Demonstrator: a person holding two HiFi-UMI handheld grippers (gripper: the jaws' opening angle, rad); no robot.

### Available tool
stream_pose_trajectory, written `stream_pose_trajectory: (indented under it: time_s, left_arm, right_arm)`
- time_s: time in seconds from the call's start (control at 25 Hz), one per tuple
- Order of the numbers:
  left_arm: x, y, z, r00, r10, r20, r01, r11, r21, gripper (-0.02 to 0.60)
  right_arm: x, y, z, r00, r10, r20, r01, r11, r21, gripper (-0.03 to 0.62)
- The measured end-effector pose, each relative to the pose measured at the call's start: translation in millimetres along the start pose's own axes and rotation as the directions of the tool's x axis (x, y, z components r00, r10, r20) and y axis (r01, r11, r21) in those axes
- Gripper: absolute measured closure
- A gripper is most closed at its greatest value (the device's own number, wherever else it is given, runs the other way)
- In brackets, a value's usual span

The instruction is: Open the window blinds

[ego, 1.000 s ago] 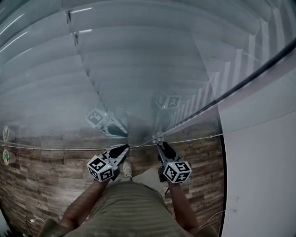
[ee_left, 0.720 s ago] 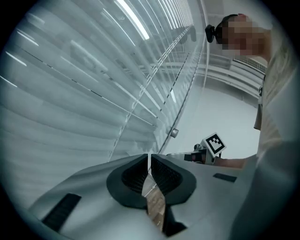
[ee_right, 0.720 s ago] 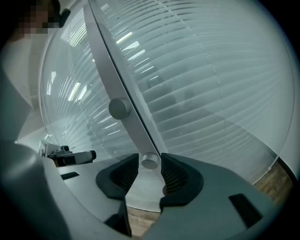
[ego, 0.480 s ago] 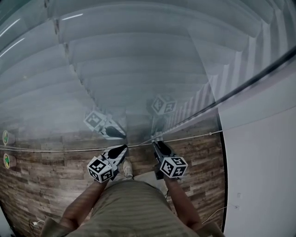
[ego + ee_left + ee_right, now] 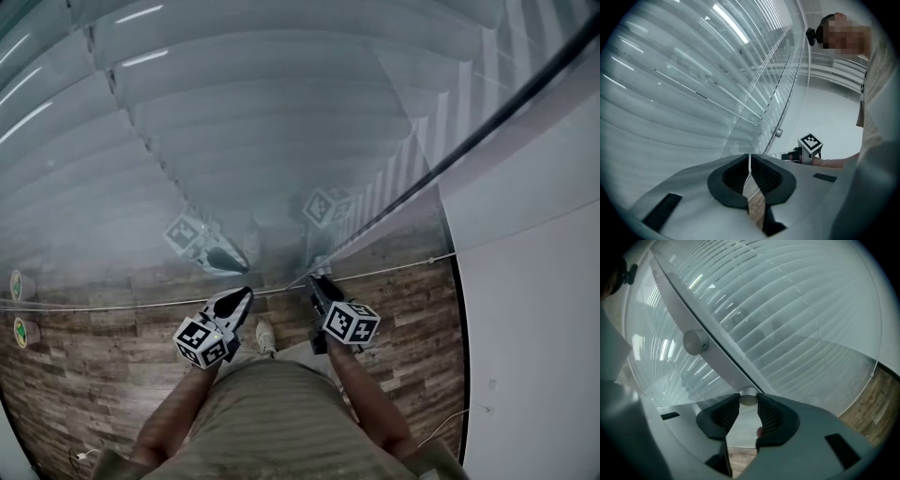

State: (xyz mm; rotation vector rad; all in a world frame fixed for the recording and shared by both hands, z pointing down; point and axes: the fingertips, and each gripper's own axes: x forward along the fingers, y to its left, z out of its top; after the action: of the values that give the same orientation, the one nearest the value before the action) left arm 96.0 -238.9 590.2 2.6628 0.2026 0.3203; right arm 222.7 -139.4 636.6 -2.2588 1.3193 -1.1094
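My left tongs [image 5: 244,294] are pinched shut and empty. My right tongs [image 5: 316,281] have just been closing and clamp the small round silver knob [image 5: 749,400] on the white frame bar [image 5: 712,350]. Straight ahead, the white slatted window blinds [image 5: 281,122] hang behind the glass pane [image 5: 112,244]. Below is brown wood-plank floor [image 5: 94,347], with a plain white wall [image 5: 534,309] on the right.

Wood-plank floor [image 5: 84,356] below; white wall [image 5: 525,309] at right; ceiling light strips [image 5: 141,13] reflected in glass [image 5: 56,187].

Wood-plank floor [image 5: 94,366] below; white wall [image 5: 534,309] right; green stickers [image 5: 16,285] left.
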Motion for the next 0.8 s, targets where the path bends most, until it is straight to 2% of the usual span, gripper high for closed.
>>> stream_pose_trajectory:
  time_s: [0.08,0.12,0.2,0.28,0.4,0.44,0.48,0.52,0.6,0.68,0.72,0.76,0.8]
  left_arm:
    - [-3,2,-1,1.0,0.006,0.0,-0.006,1.0,-0.002,0.566]
    - [-4,3,-1,1.0,0.009,0.0,-0.009,1.0,-0.001,0.566]
    - [-6,0,0,1.0,0.014,0.001,-0.014,1.0,0.002,0.566]
    - [-7,-5,3,1.0,0.017,0.002,-0.017,1.0,0.004,0.566]
    - [-10,-5,5,1.0,0.017,0.001,-0.017,1.0,0.007,0.566]
    - [-11,-6,6,1.0,0.017,0.0,-0.017,1.0,0.008,0.566]
    - [-13,-7,6,1.0,0.017,-0.001,-0.017,1.0,0.009,0.566]
    - [-14,-8,5,1.0,0.018,-0.002,-0.018,1.0,0.01,0.566]
    - [-16,-9,3,1.0,0.02,-0.003,-0.019,1.0,0.011,0.566]
    - [-18,-9,3,1.0,0.021,-0.005,-0.021,1.0,0.01,0.566]
    - [-19,-9,3,1.0,0.021,-0.007,-0.021,1.0,0.01,0.566]
    - [-19,-9,4,1.0,0.019,-0.01,-0.019,1.0,0.009,0.566]
    - [-19,-9,4,1.0,0.016,-0.013,-0.016,1.0,0.01,0.566]
  right_arm:
    - [2,0,-1,0.994,-0.108,-0.033,0.102,0.985,-0.137,0.467]
    - [3,0,-1,0.984,-0.174,-0.042,0.16,0.96,-0.231,0.468]
    - [1,3,1,0.962,-0.273,-0.021,0.239,0.875,-0.42,0.468]
    - [-4,8,4,0.948,-0.317,0.019,0.275,0.787,-0.552,0.468]
    - [-5,12,7,0.932,-0.353,0.082,0.316,0.68,-0.661,0.468]
    - [-5,13,7,0.93,-0.355,0.1,0.326,0.663,-0.674,0.468]
    - [-7,13,7,0.933,-0.344,0.108,0.325,0.671,-0.666,0.467]
    - [-8,12,6,0.942,-0.319,0.103,0.309,0.706,-0.638,0.467]
    - [-9,8,2,0.97,-0.234,0.064,0.233,0.827,-0.511,0.457]
    - [-9,7,-2,0.992,-0.125,0.028,0.128,0.95,-0.286,0.41]
    - [-10,7,-3,0.997,-0.069,0.025,0.072,0.985,-0.155,0.408]
    - [-11,8,-2,0.999,-0.016,0.034,0.017,0.999,-0.027,0.408]
    - [-12,8,-1,0.998,0.03,0.055,-0.035,0.995,0.09,0.408]
